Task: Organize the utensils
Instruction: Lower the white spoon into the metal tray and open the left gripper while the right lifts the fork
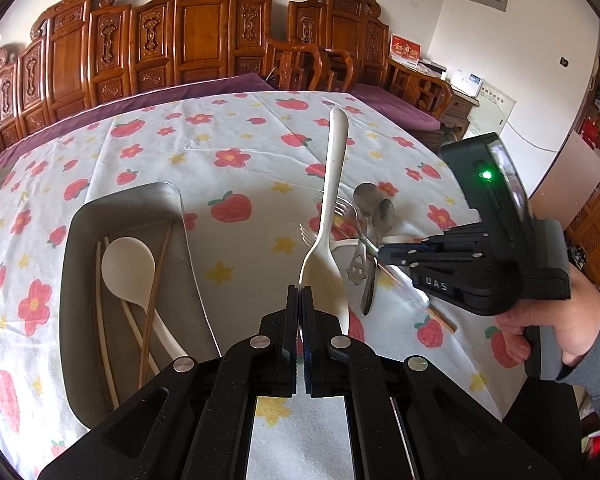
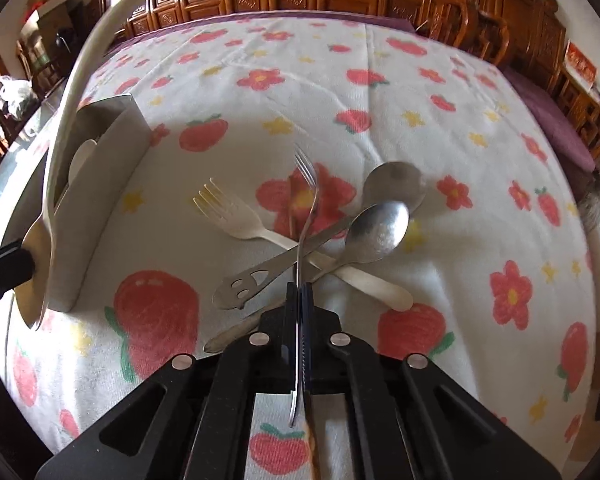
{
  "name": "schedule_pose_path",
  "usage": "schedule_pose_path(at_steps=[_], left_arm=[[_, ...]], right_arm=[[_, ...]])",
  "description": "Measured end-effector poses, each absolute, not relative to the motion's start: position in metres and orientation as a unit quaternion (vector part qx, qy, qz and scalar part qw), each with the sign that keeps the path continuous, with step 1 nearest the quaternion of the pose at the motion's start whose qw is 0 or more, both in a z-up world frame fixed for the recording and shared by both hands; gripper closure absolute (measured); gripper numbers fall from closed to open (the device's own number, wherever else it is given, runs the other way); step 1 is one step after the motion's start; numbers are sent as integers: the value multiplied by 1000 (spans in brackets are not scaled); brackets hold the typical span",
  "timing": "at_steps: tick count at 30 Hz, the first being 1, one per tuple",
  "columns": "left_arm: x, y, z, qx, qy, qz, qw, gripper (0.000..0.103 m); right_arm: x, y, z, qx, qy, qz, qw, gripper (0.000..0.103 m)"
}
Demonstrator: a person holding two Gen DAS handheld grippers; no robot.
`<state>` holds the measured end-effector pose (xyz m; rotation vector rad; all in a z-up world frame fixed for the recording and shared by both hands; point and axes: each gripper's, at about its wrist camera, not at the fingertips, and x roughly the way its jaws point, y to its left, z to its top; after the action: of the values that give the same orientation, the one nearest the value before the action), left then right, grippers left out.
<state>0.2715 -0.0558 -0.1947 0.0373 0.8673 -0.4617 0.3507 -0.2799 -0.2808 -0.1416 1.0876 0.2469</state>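
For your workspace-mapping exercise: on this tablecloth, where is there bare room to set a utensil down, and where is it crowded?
Free: the cloth between the metal tray and the utensil pile, and the wide far stretch of tablecloth toward the carved wooden bench. Crowded: the pile where the white fork, smiley-handled spoon and second spoon cross.

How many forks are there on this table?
2. A metal fork is clamped in the right gripper. A cream fork lies on the tablecloth, its handle crossed by the metal spoons. That pile could hide another.
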Motion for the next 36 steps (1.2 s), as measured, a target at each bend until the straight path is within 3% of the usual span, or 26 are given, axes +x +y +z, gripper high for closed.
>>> schedule_pose_path(at_steps=[21,36], left_arm=[[270,-10,-170,20,397,-181,899,102],[291,44,-200,31,460,-94,882,102]], right_arm=[[332,-279,-248,-108,480,125,862,100],[321,-247,-219,-122,450,163,869,100]])
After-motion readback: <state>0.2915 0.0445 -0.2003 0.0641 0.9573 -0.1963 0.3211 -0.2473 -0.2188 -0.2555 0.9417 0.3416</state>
